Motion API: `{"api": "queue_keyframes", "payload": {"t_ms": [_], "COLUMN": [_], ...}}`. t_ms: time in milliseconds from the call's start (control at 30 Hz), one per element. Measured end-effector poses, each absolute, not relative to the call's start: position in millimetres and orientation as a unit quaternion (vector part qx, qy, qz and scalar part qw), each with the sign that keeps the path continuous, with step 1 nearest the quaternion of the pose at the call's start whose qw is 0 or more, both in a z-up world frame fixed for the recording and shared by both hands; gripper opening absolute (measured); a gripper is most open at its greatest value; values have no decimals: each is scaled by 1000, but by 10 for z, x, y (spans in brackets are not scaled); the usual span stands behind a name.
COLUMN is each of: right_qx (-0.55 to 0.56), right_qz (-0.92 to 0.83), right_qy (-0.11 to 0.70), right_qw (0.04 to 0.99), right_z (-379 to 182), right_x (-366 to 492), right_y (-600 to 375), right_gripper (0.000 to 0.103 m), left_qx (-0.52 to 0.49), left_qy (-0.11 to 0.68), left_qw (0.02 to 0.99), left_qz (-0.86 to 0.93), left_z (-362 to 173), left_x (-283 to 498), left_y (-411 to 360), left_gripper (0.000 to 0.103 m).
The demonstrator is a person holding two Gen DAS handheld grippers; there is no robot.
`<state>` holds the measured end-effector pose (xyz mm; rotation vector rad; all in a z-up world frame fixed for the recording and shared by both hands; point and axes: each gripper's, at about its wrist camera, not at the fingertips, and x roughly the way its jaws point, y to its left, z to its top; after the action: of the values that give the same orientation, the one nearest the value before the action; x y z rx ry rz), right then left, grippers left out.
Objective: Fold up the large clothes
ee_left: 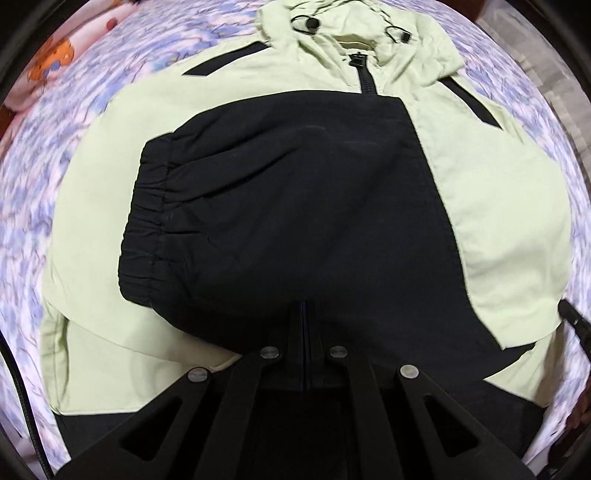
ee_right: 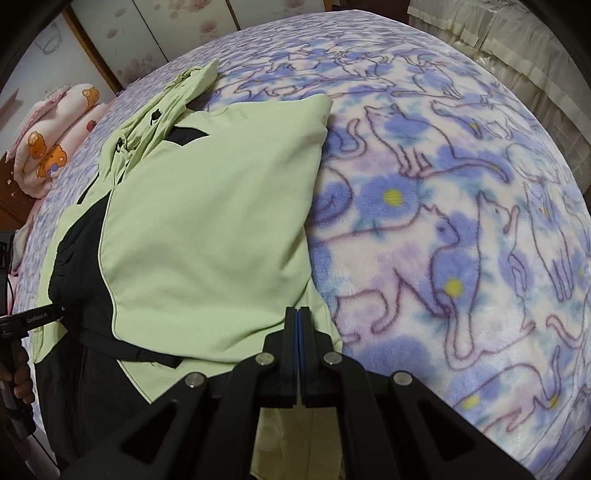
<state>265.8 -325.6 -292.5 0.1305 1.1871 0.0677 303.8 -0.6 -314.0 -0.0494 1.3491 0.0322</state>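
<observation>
A large pale green and black jacket [ee_left: 258, 110] lies spread front-up on a bed covered with a fleece blanket [ee_right: 461, 221] printed with purple cats and flowers. In the left wrist view its hood [ee_left: 354, 33] sits at the far end with the zip running down from the collar, and a black sleeve [ee_left: 277, 221] with a gathered elastic cuff lies folded across the chest. The left tongs [ee_left: 303, 314] point steeply down over this sleeve, their jaws closed together; the dark fabric makes it hard to tell whether any cloth is pinched between them. In the right wrist view the right tongs [ee_right: 299, 317] are also closed, blue pads pressed together, just above the near green edge of the jacket beside the blanket, with no cloth visibly between them. A rolled pink quilt [ee_right: 55, 140] lies at the far left of the bed.
</observation>
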Motion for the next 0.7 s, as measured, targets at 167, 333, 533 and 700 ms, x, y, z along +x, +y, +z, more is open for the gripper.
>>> {"api": "queue_keyframes", "payload": {"t_ms": [167, 333, 533, 700], "right_qx": [40, 42, 90, 115], "right_qz": [22, 87, 158, 165], "right_qy": [563, 523, 480, 486], "right_qw": [825, 847, 858, 850], "right_z": [-2753, -2428, -2443, -2711], "right_x": [2700, 2789, 3232, 3622], "right_y": [-3120, -2886, -2504, -2317], "right_gripper": [0, 0, 0, 0], "left_qx": [9, -32, -109, -154], "left_qy": [612, 576, 533, 537], "left_qw": [790, 816, 835, 826], "left_qz": [18, -37, -86, -77], "left_z": [-2953, -2520, -2333, -2612], "left_x": [3019, 3126, 3473, 3801], "left_y": [-111, -220, -456, -582], "left_gripper": [1, 5, 11, 11]}}
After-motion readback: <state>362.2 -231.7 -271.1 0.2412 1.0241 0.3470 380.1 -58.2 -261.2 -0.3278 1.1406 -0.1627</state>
